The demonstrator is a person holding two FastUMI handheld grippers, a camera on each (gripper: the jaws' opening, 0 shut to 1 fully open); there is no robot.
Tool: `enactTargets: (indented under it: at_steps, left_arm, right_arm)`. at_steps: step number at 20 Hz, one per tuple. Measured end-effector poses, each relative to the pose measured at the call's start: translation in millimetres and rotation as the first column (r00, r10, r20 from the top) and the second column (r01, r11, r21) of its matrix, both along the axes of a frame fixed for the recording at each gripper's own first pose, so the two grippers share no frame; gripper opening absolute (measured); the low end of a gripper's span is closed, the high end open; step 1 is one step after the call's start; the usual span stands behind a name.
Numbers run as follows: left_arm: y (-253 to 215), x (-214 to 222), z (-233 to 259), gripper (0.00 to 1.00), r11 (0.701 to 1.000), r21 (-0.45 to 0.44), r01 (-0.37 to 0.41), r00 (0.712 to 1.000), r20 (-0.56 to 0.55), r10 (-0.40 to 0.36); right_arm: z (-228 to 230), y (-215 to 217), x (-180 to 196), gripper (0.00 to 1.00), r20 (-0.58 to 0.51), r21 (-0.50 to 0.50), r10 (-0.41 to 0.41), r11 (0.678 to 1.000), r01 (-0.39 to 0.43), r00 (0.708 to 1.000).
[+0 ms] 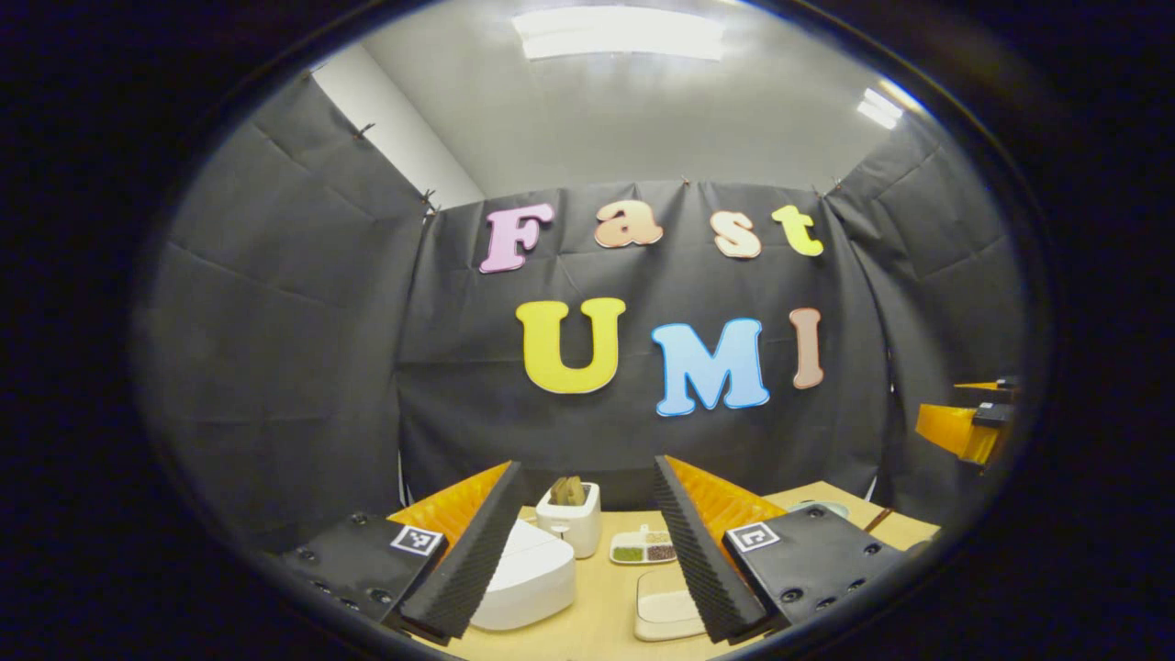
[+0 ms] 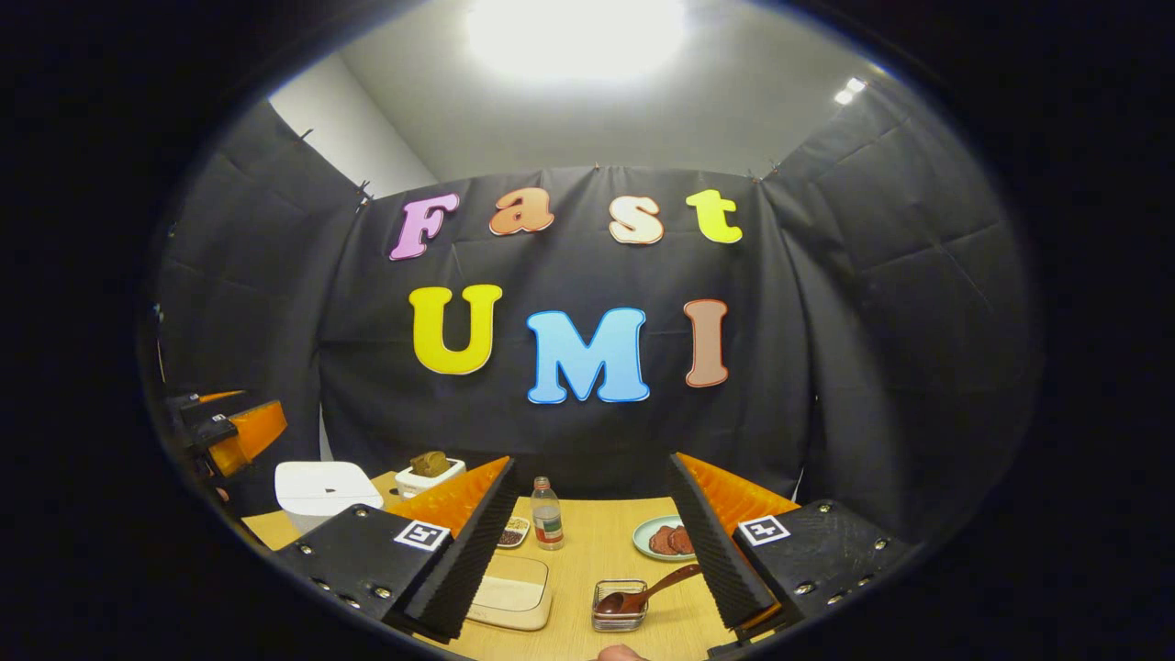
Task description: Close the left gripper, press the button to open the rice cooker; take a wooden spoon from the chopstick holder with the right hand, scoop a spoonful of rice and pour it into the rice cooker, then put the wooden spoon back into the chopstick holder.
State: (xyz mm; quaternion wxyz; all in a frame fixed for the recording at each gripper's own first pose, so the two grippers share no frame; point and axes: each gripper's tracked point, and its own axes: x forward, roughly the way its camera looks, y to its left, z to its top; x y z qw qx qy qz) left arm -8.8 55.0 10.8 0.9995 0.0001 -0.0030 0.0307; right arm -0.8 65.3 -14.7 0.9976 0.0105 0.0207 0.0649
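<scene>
My left gripper (image 1: 587,551) and right gripper (image 2: 587,551) both hang open, holding nothing. Beyond my left fingers, the white rice cooker (image 1: 528,578) sits lid down; behind it the chopstick holder (image 1: 571,520), probably holding wooden utensils.

A: Colours ahead of the left gripper (image 1: 587,551)?
B: Orange fingers, black ribbed pads (image 1: 477,560). Between them a glossy white rice cooker (image 1: 528,578), a white chopstick holder (image 1: 571,521) with brown wooden handles, all on a pale tan wooden table (image 1: 601,610).
A: And the right gripper (image 2: 592,551)?
B: Same orange and black. Beyond, a mint-green plate (image 2: 647,532) with reddish-brown slices; nearer, a dark brown wooden spoon (image 2: 643,592).
</scene>
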Motion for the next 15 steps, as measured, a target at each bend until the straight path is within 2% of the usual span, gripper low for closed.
enactTargets:
  at_steps: [3, 5, 15]
  left_arm:
    - [1.8, -0.2, -1.4, 0.99, 1.0, 0.003, -0.003, 1.0, -0.011, 0.003]
    - [2.3, 1.1, -2.4, 0.96, 1.0, -0.009, -0.006, 1.0, -0.011, 0.006]
    - [9.9, 0.1, 2.1, 0.97, 1.0, 0.007, 0.007, 1.0, 0.008, -0.007]
  right_arm:
    - [3.1, 7.0, -0.7, 0.98, 0.012, 0.018, 0.007, 1.0, -0.008, 1.0]
    - [5.5, 7.4, -1.9, 0.98, 0.022, 0.016, 0.007, 1.0, -0.008, 1.0]
    - [6.2, 5.1, -2.5, 0.98, 0.031, 0.019, -0.02, 1.0, 0.019, 0.999]
